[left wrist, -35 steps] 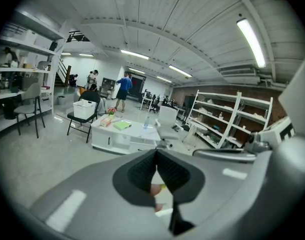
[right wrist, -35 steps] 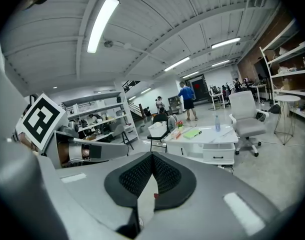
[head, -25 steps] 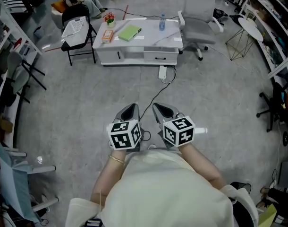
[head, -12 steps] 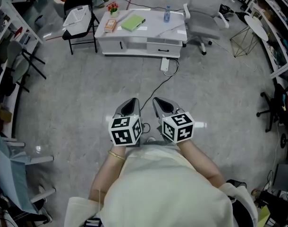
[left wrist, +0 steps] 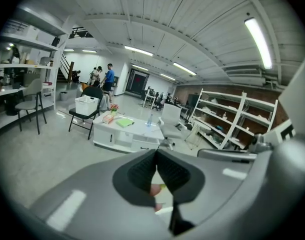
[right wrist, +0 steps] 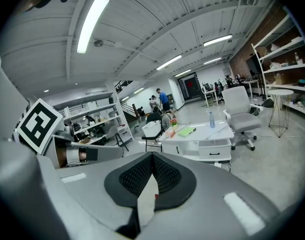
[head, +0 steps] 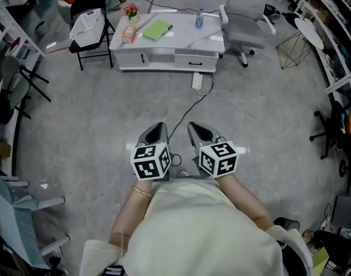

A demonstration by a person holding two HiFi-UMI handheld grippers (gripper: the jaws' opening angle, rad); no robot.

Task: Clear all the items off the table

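Grey floor (head: 95,125) lies open to near edge of low white table (head: 158,58) (black cable (head: 186,112) crosses); left gripper (head: 155,133), right gripper (head: 199,133) closed, empty

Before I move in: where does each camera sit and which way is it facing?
Head view: on the person's head, looking steeply down and ahead to the white table; shows arms, left gripper and right gripper, both shut.
Left gripper view: on the left gripper, looking along its shut jaws at the table; right gripper at right.
Right gripper view: on the right gripper, facing the table; left gripper at left.
Shared: all three see the table's green book and bottle.
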